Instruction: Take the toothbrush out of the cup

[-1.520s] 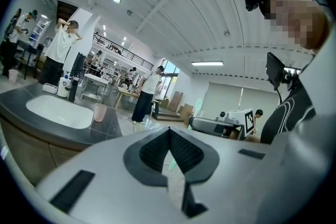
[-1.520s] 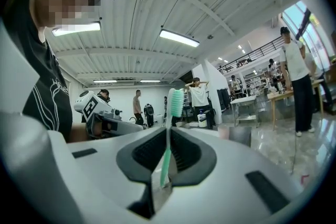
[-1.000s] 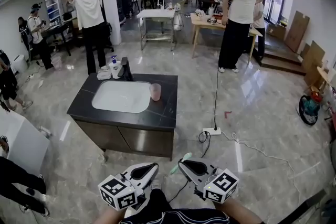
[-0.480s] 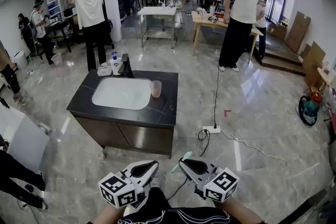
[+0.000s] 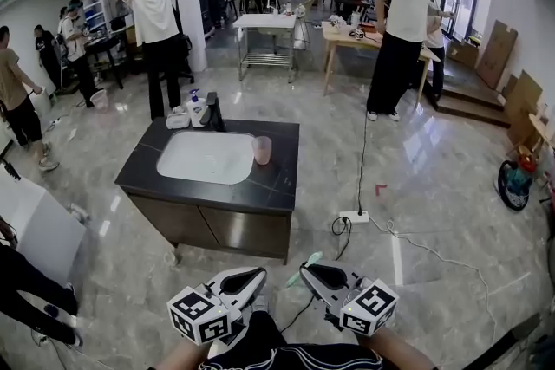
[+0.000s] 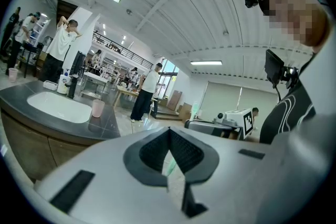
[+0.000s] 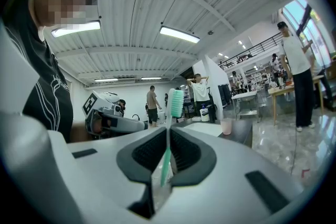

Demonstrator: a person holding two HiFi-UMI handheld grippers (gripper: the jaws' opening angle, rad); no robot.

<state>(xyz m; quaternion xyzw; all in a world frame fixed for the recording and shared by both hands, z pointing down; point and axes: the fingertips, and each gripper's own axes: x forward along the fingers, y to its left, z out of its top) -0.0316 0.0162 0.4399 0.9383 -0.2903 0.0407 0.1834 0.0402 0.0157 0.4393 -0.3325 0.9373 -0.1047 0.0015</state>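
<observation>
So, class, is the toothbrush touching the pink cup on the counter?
Apart. The head view shows the toothbrush clamped in the right hand-held gripper close to the person, while the cup stands far off on the counter.

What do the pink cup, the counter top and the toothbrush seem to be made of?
Cup: pale pink with a frosted look, probably plastic.
Counter top: dark and glossy with reflections, likely polished stone.
Toothbrush: smooth white and green handle, likely plastic.
</observation>
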